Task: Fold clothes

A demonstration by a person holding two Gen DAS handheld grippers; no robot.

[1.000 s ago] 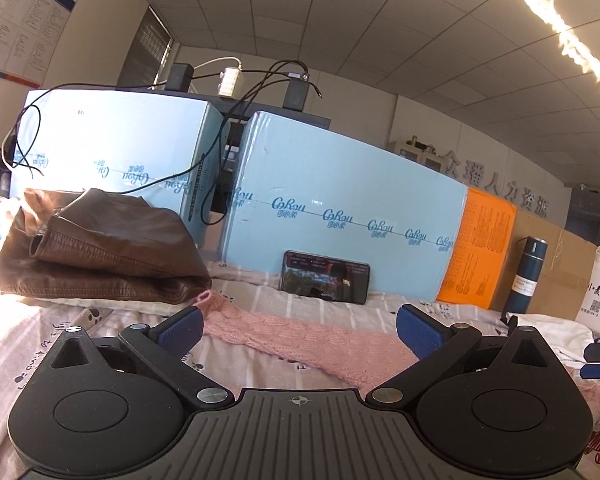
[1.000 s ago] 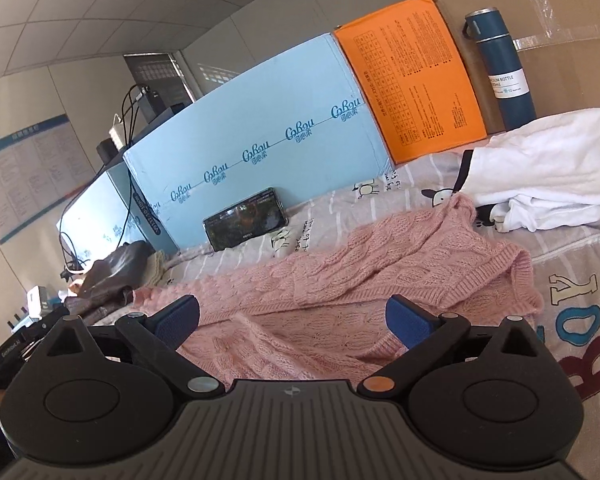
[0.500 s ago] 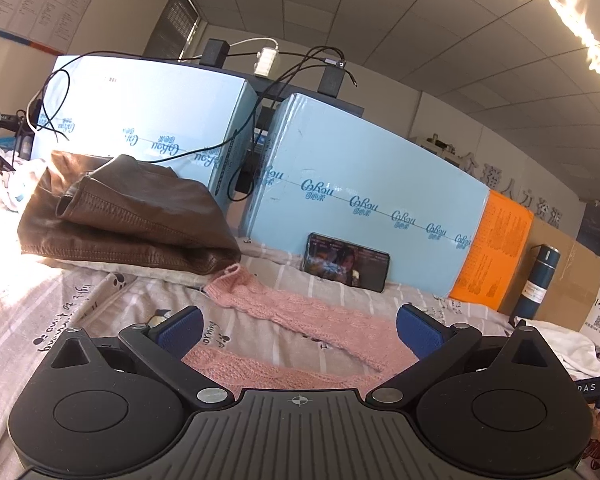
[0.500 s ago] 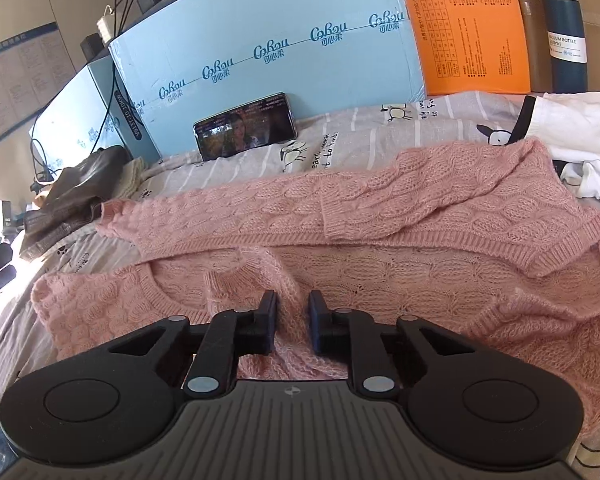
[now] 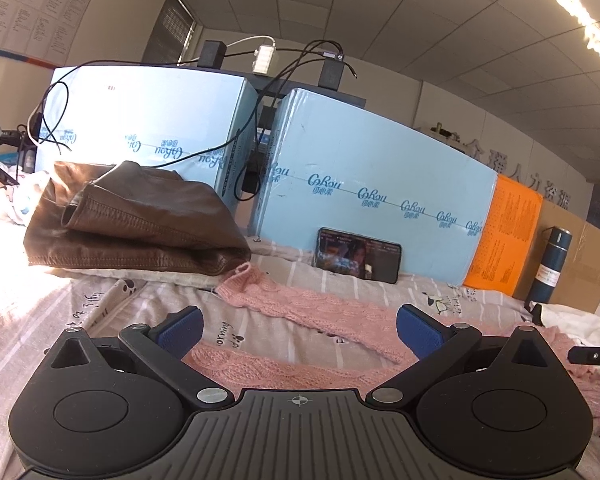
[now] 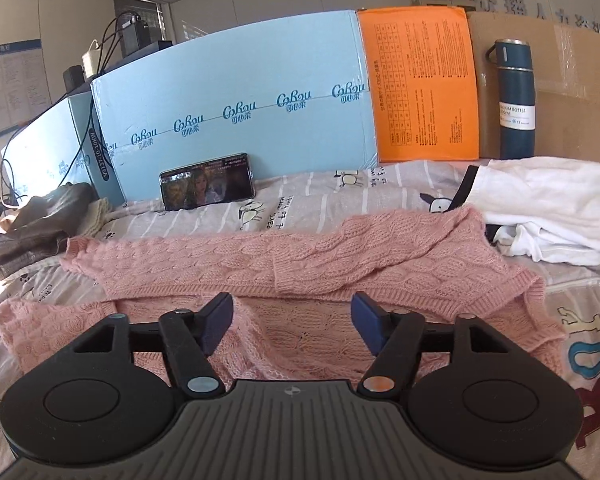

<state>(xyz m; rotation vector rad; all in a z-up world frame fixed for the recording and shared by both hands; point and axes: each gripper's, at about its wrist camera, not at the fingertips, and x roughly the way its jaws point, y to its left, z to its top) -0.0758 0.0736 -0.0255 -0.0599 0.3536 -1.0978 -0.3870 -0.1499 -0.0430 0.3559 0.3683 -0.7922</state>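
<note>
A pink cable-knit sweater (image 6: 300, 264) lies spread on the printed bedsheet (image 6: 308, 204), both sleeves folded across its body. In the left wrist view one sleeve (image 5: 300, 308) runs toward the brown jacket and the sweater's edge lies under the jaws. My left gripper (image 5: 299, 328) is open and empty, low over the sweater's left edge. My right gripper (image 6: 292, 316) is open and empty, just above the sweater's middle. Its black tip (image 5: 592, 355) shows at the right of the left wrist view.
A folded brown leather jacket (image 5: 132, 224) lies at the left. White clothes (image 6: 548, 208) lie at the right. Blue foam boards (image 6: 236, 112), an orange sheet (image 6: 424, 88), a cardboard box, a blue bottle (image 6: 514, 100) and a propped phone (image 6: 208, 186) line the back.
My right gripper was open a second ago, shut low over the sweater half a second ago, and is open again now. My left gripper stayed open and dipped toward the sweater's left edge.
</note>
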